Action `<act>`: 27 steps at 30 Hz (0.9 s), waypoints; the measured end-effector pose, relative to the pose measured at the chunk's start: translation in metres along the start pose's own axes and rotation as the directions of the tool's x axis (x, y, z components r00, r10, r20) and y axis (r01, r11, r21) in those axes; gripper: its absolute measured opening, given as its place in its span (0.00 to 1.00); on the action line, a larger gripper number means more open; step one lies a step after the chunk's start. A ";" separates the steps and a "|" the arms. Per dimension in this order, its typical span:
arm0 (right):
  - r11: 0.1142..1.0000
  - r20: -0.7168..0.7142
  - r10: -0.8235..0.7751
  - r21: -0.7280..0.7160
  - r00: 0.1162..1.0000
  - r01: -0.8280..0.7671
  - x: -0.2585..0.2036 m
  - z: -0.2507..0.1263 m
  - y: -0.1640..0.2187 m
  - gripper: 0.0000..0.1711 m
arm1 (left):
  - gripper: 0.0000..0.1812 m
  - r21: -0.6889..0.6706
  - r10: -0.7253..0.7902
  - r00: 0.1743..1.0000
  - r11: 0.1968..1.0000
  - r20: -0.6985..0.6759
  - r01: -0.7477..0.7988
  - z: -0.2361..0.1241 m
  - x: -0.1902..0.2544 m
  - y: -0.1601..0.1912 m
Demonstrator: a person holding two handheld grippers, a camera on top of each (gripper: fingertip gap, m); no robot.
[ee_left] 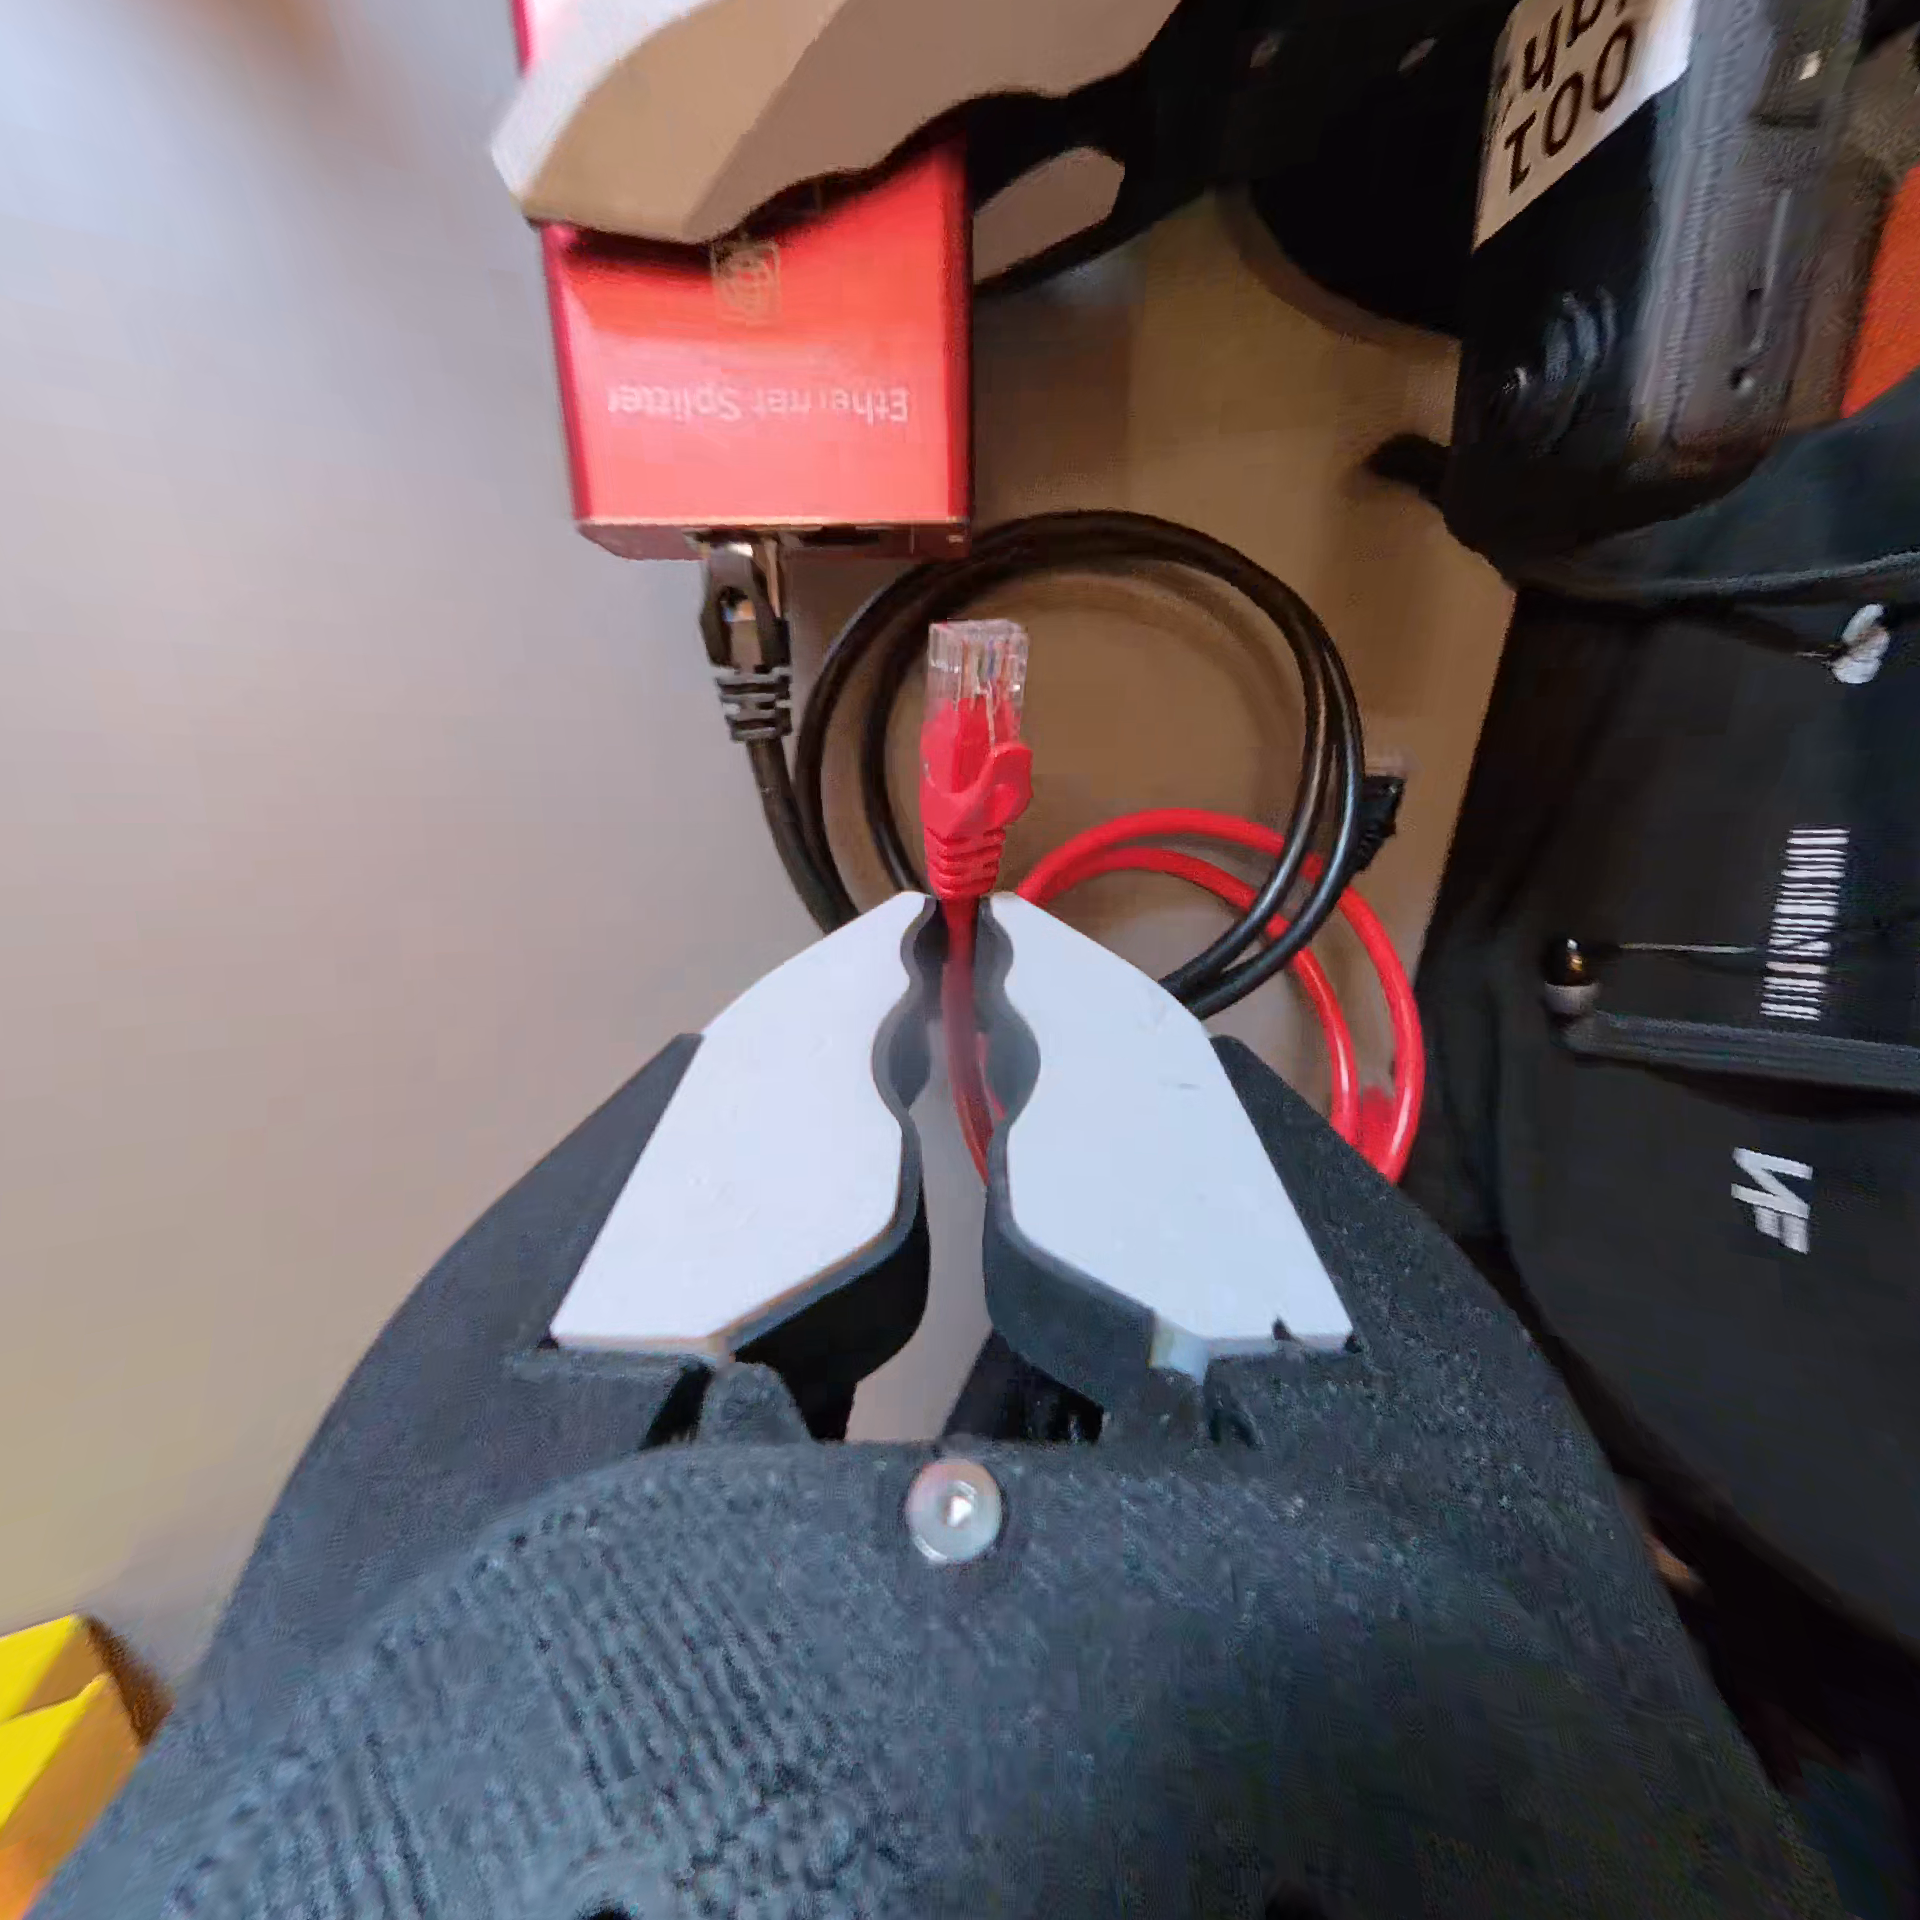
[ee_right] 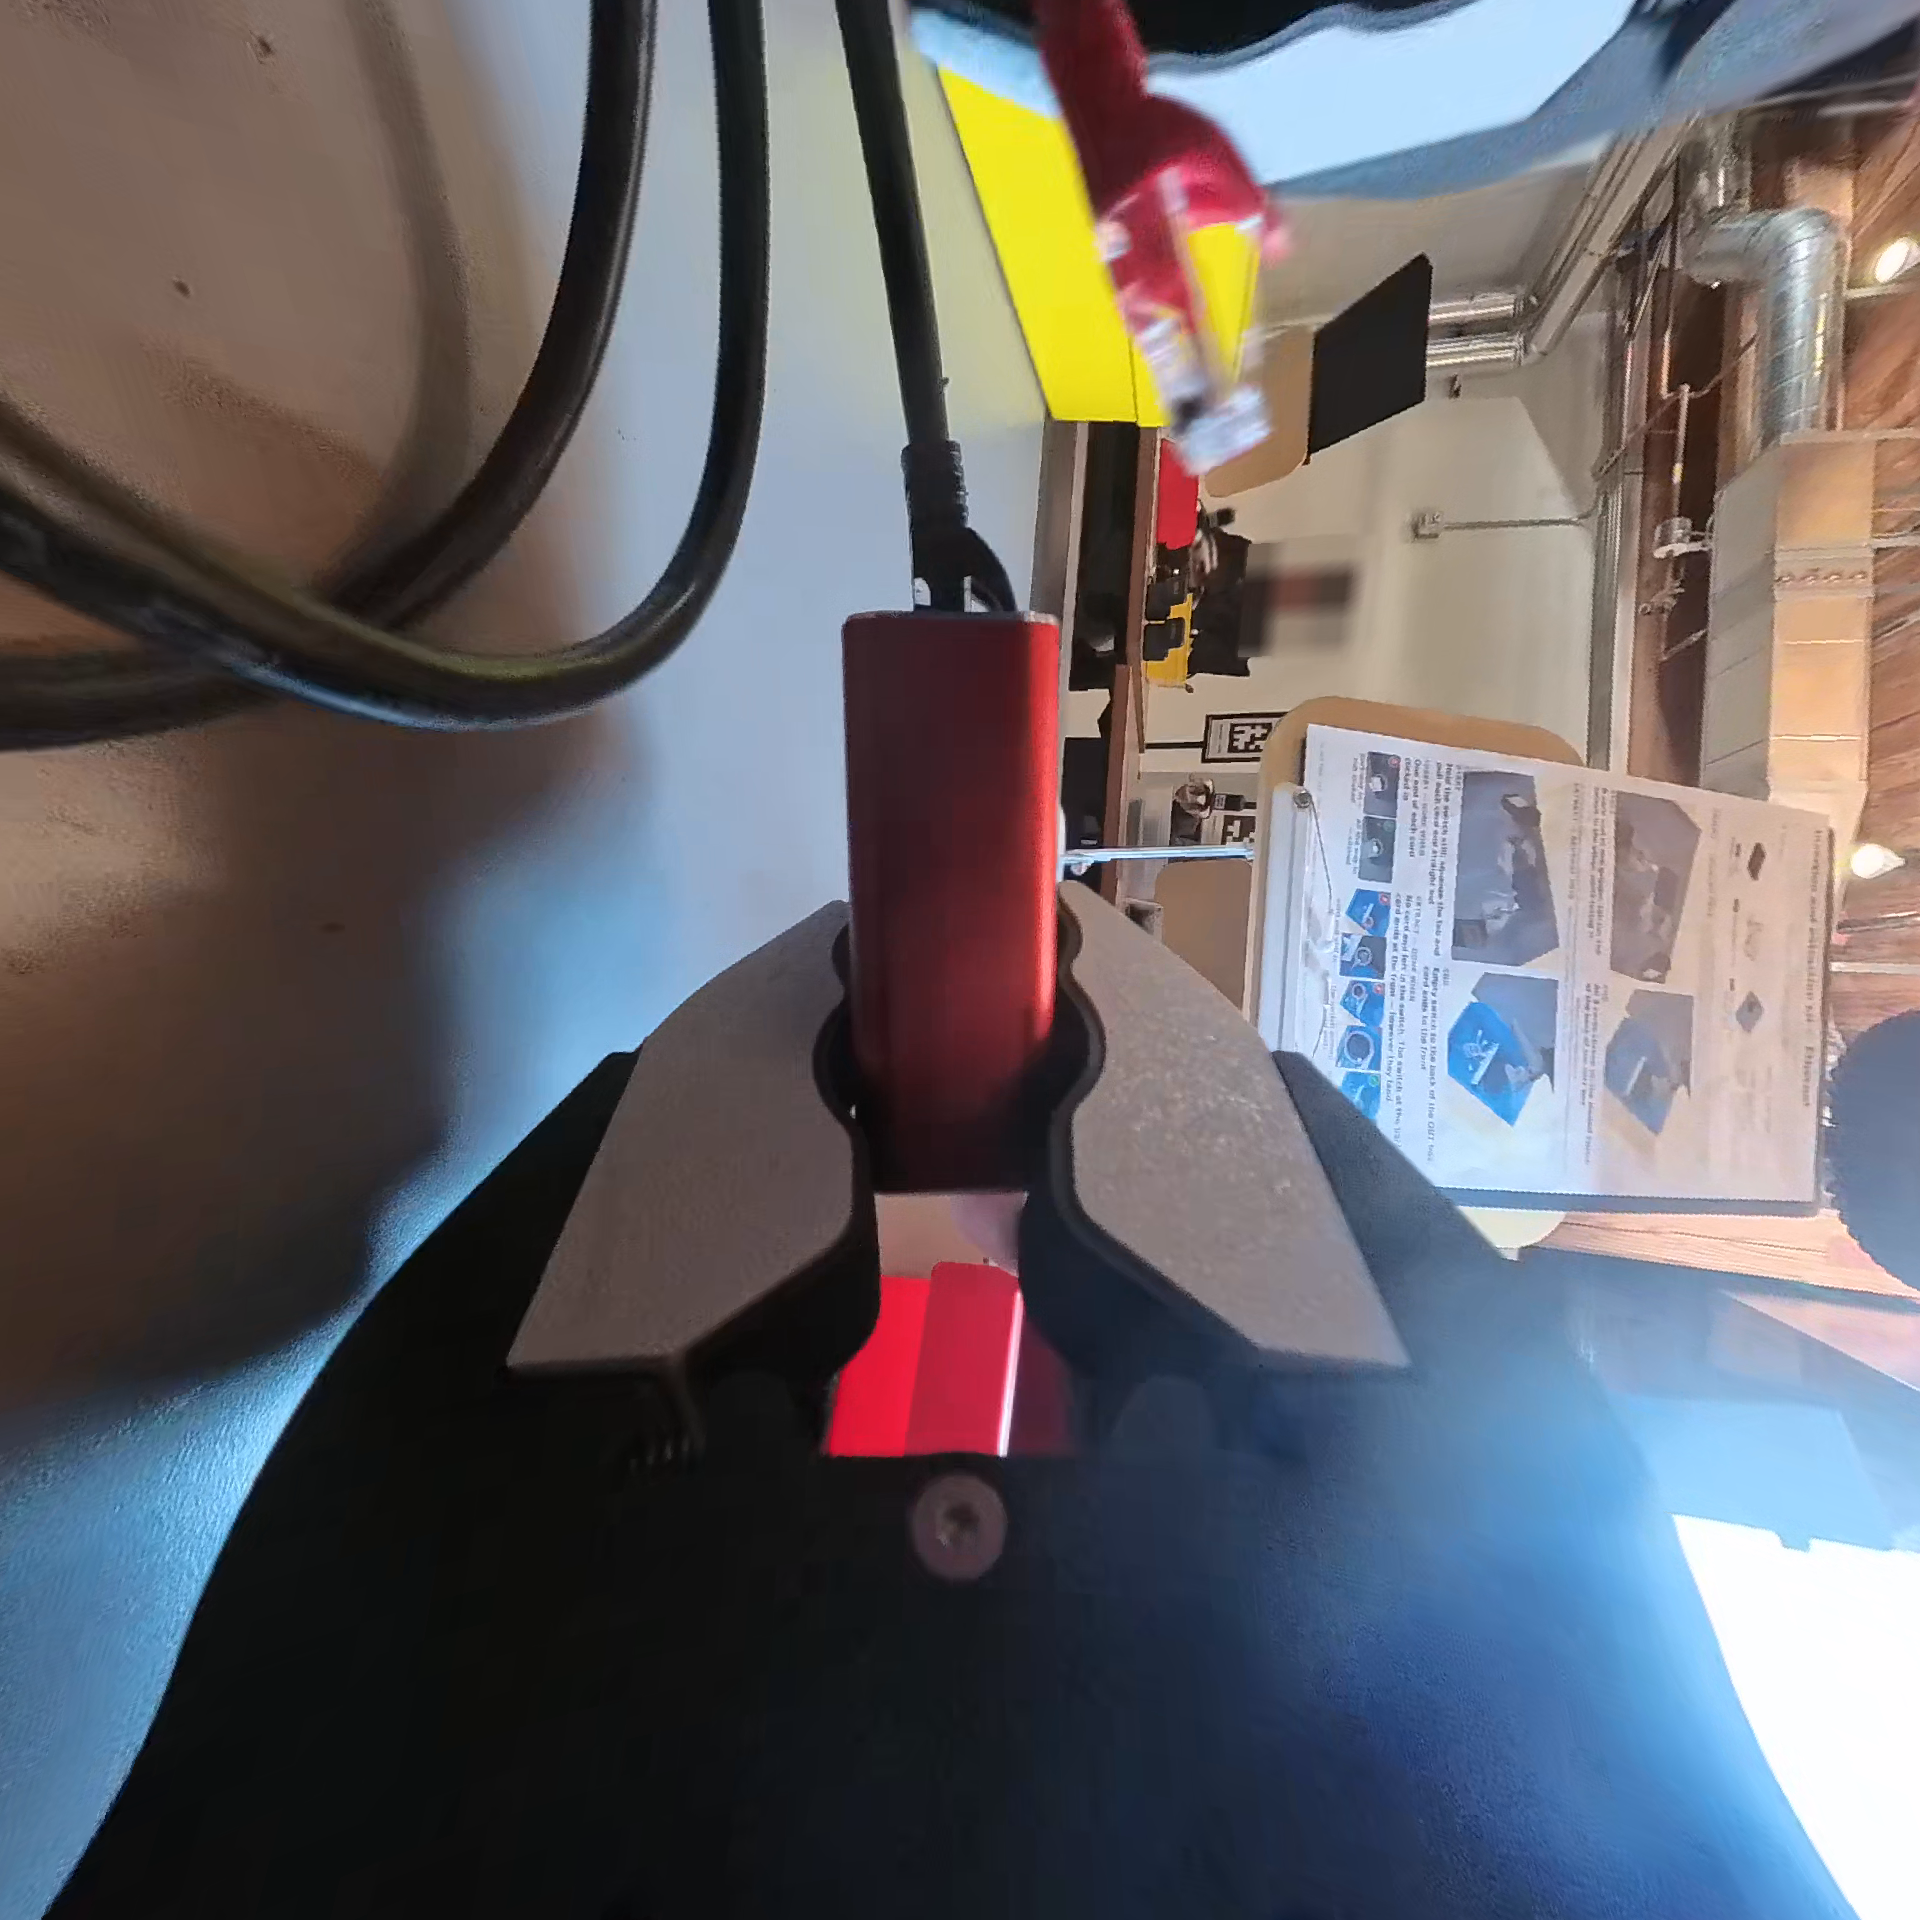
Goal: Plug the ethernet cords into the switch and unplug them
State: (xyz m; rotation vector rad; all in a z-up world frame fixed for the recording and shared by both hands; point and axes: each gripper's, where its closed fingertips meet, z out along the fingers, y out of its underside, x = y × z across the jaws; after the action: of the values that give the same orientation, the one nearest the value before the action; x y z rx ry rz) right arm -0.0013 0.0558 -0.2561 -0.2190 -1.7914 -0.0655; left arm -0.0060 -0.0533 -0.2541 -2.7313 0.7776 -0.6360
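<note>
Alignment is deciding this insertion: left gripper (ee_left: 958, 914) is pinching the red ethernet cord (ee_left: 971, 769) behind its clear plug, right gripper (ee_right: 951, 935) is clamping the red metal switch (ee_left: 764, 384); the plug should be entering the free port squarely beside the black cord (ee_left: 750, 665).

Above the red switch (ee_left: 764, 405), the right gripper's grey finger (ee_left: 831, 94) runs off the top edge. The red plug (ee_right: 1184, 270) near it is blurred, its cord cut off.
</note>
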 end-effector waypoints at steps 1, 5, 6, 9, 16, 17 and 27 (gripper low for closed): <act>1.000 -0.005 -0.002 0.003 1.000 0.002 0.001 0.000 -0.001 0.17 | 0.03 -0.047 -0.014 1.000 0.999 -0.024 0.013 0.004 0.001 0.001; 1.000 -0.011 -0.031 -0.001 0.999 0.031 0.000 0.000 -0.002 0.17 | 0.03 -0.194 -0.100 0.991 0.978 -0.090 0.081 0.014 -0.003 0.006; 0.999 -0.010 -0.041 -0.002 0.999 0.041 -0.001 0.000 -0.003 0.17 | 0.03 -0.226 -0.116 0.988 0.970 -0.098 0.091 0.015 -0.004 0.007; 0.998 -0.021 -0.058 0.001 0.998 0.058 -0.001 0.000 -0.005 0.17 | 0.03 -0.289 -0.157 0.981 0.950 -0.112 0.119 0.017 -0.004 0.007; 0.996 -0.051 -0.085 0.033 0.995 0.086 0.002 -0.003 -0.010 0.17 | 0.03 -0.379 -0.213 0.966 0.914 -0.146 0.145 0.016 0.000 0.004; 0.995 -0.054 -0.088 0.042 0.995 0.091 0.002 -0.004 -0.011 0.17 | 0.03 -0.389 -0.209 0.967 0.911 -0.144 0.139 0.016 0.000 0.003; 0.981 -0.076 -0.095 0.164 0.993 0.106 0.004 -0.016 -0.030 0.17 | 0.02 -0.345 -0.211 0.934 0.933 -0.288 0.105 0.007 0.010 0.005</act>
State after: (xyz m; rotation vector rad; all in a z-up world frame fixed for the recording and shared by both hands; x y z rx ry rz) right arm 0.0073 0.0241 -0.2460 -0.0055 -1.7295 0.0061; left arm 0.0024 -0.0618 -0.2584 -3.0584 0.7928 -1.1018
